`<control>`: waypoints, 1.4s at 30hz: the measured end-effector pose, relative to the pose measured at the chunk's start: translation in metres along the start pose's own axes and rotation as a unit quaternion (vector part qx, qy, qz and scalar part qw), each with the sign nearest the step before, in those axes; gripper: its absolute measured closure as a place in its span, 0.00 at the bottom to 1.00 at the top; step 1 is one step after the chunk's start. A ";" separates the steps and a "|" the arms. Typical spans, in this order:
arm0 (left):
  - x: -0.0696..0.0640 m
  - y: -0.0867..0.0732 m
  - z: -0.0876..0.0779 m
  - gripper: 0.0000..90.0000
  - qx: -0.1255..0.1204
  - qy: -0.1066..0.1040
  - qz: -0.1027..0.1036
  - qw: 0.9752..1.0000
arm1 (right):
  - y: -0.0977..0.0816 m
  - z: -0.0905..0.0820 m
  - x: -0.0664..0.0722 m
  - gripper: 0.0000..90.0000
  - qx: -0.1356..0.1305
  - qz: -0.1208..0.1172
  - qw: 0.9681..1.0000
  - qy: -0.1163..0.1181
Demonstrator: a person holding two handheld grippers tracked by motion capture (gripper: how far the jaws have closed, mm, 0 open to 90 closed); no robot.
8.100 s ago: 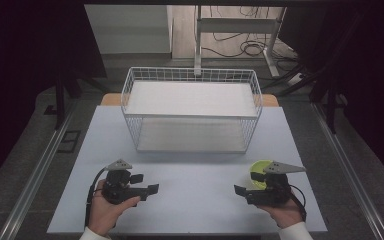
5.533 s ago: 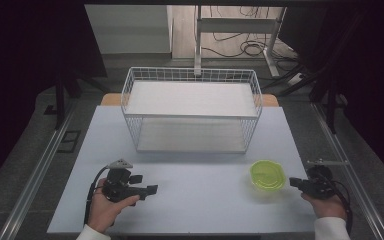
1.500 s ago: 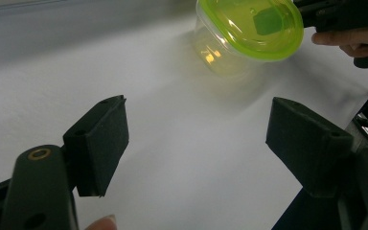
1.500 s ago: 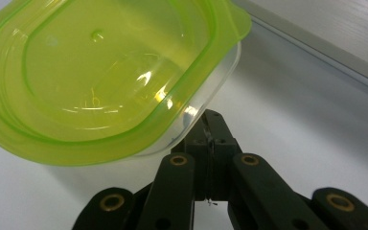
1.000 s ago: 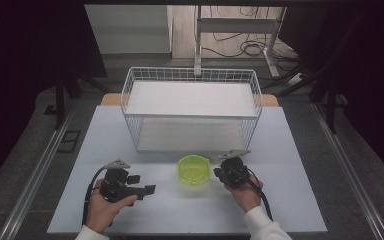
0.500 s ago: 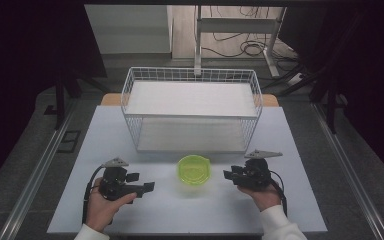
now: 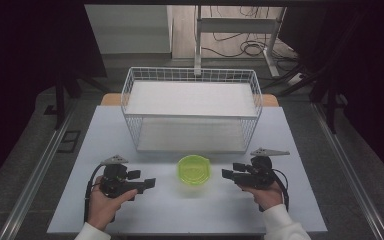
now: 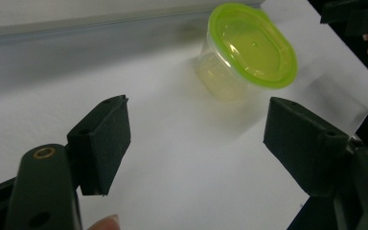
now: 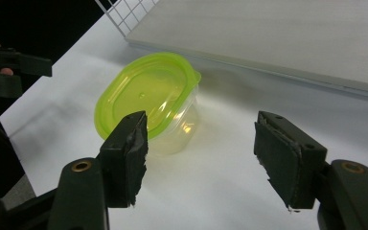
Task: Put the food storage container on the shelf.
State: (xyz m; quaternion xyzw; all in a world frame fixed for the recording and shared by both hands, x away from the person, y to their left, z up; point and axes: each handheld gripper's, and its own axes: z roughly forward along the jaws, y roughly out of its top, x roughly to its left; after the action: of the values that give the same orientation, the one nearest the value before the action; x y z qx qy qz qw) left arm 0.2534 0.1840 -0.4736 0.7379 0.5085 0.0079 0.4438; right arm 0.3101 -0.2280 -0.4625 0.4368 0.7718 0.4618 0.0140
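The clear tub's contents are hard to make out: through its walls I see only a pale yellowish tint under the green lid, and I cannot tell whether anything is inside. The wire basket (image 7: pixel 192 107) has a pale board on top, so what lies under that is mostly hidden, and the room around the tabletop (image 7: pixel 300 135) sinks into darkness. The person is cut off at the bottom edge; only two forearms and two hands come in.

Counted: one green-lidded container (image 7: pixel 193 170), one basket, two grippers.

The container stands lid-on and upright near the middle of the tabletop's front half, just in front of the basket's near wall, between the two grippers and touching neither. The right gripper (image 7: pixel 228 174) lies on its side toward the front right corner, its jaws having just been opening; in the right gripper view they stand wide apart with nothing between the pads, the container a little beyond them. The left gripper (image 7: pixel 149 183), toward the front left, also has its jaws spread and empty, pointed at the container.
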 end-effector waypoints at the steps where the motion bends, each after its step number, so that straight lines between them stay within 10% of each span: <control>1: 0.000 0.001 0.001 0.28 -0.001 -0.002 -0.004 1.000 | 0.000 0.001 0.000 0.40 0.002 0.002 1.000 0.003; 27: 0.008 0.040 0.058 0.37 0.024 -0.079 -0.095 0.992 | 0.029 0.046 -0.009 0.53 0.051 0.050 0.996 0.055; 42: 0.010 0.031 0.088 0.48 0.063 -0.125 -0.142 0.980 | 0.019 0.069 -0.010 0.65 0.080 0.076 0.991 0.075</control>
State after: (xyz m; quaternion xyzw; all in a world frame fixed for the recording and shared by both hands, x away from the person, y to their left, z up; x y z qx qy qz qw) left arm 0.3217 0.1325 -0.5109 0.6799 0.5483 -0.1795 0.4527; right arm 0.3582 -0.1834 -0.4919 0.4578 0.7697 0.4300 -0.1142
